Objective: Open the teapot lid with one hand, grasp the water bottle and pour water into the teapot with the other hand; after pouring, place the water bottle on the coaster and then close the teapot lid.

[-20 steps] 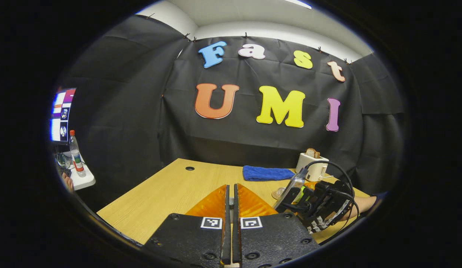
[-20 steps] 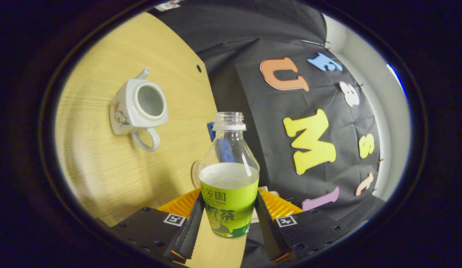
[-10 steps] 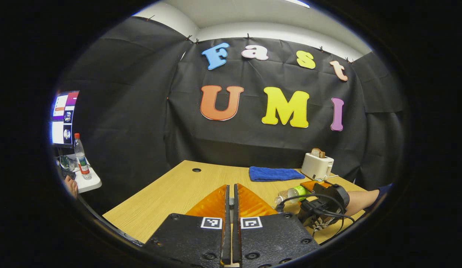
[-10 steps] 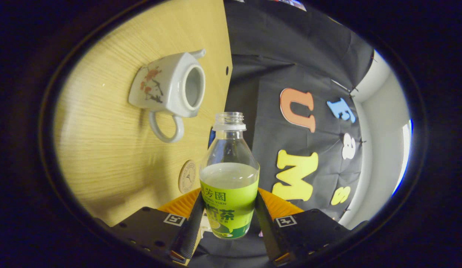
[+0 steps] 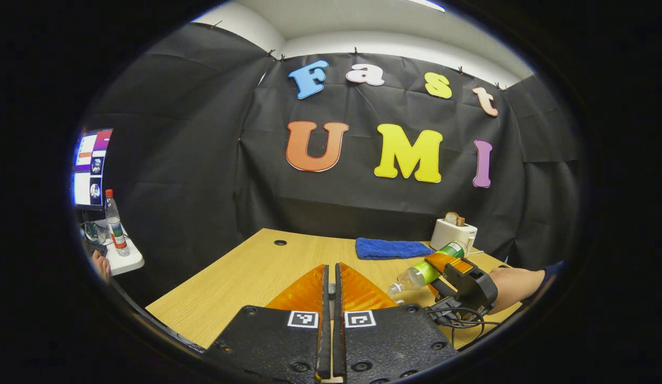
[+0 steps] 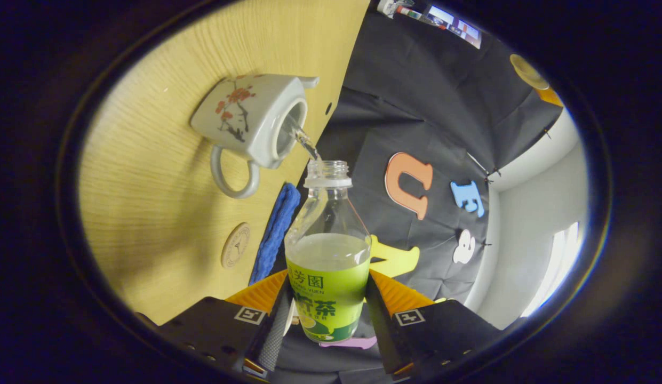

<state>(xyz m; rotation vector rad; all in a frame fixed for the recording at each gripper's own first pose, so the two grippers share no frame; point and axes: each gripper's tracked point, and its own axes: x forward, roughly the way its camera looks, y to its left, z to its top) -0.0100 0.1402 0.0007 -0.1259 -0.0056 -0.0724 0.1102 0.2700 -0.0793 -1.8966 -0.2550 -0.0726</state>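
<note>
Wooden table (image 5: 245, 272) stands in a booth hung with black cloth. On it sits a white teapot (image 6: 245, 114) painted with red blossoms, its lid off and its mouth open. A thin stream of water (image 6: 304, 141) runs from the water bottle (image 6: 328, 256) into that mouth. The bottle is clear plastic with a green label, uncapped, part full, tipped neck-down. My right gripper (image 6: 328, 314) clamps both fingers on its labelled body. A round coaster (image 6: 235, 245) and blue cloth (image 6: 272, 234) lie beside the teapot. My left gripper (image 5: 331, 320) has its fingers nearly together; whether it holds anything I cannot tell. A white toaster (image 5: 453, 234) stands by the wall.
</note>
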